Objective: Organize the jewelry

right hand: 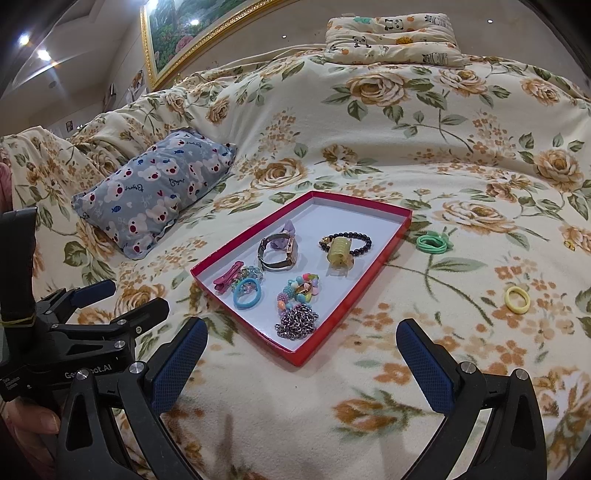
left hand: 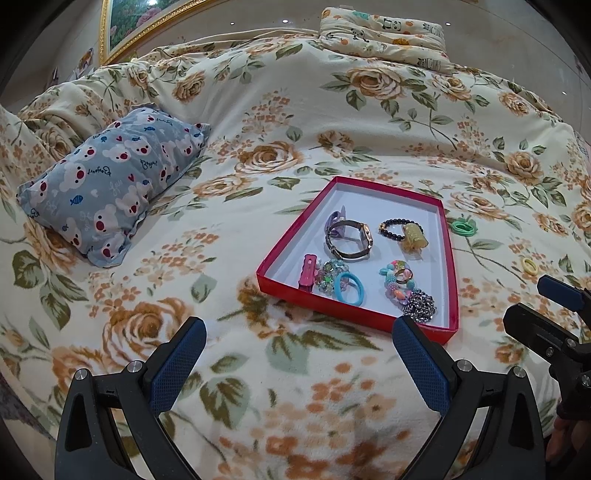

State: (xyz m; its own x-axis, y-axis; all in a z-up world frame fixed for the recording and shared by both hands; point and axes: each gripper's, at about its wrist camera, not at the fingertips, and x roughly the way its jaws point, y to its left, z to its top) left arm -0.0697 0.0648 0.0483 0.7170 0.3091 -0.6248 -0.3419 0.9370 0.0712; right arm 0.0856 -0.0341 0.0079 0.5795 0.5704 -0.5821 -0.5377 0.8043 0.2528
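Observation:
A red tray (left hand: 284, 236) (right hand: 402, 216) lies on the floral bedspread. It holds a watch (left hand: 349, 240) (right hand: 279, 251), a black bead bracelet (left hand: 391, 227) (right hand: 360, 240), a yellow clip (left hand: 415, 236) (right hand: 340, 253), a blue hair tie (left hand: 351, 288) (right hand: 246, 293), a pink clip (left hand: 307, 275) (right hand: 227, 278), colourful beads and a metal chain (left hand: 419, 306) (right hand: 297, 321). A green hair tie (left hand: 463, 227) (right hand: 432, 242) and a yellow hair tie (left hand: 529, 265) (right hand: 517, 300) lie outside, right of the tray. My left gripper (left hand: 299, 354) and right gripper (right hand: 301, 358) are both open and empty, near the tray's front edge.
A grey bear-print pillow (left hand: 110, 188) (right hand: 155, 188) lies left of the tray. A panda-print pillow (left hand: 384, 37) (right hand: 391, 37) sits at the far end of the bed. A gold-framed picture (right hand: 192, 33) hangs behind. Each gripper shows in the other's view (left hand: 554, 332) (right hand: 74, 332).

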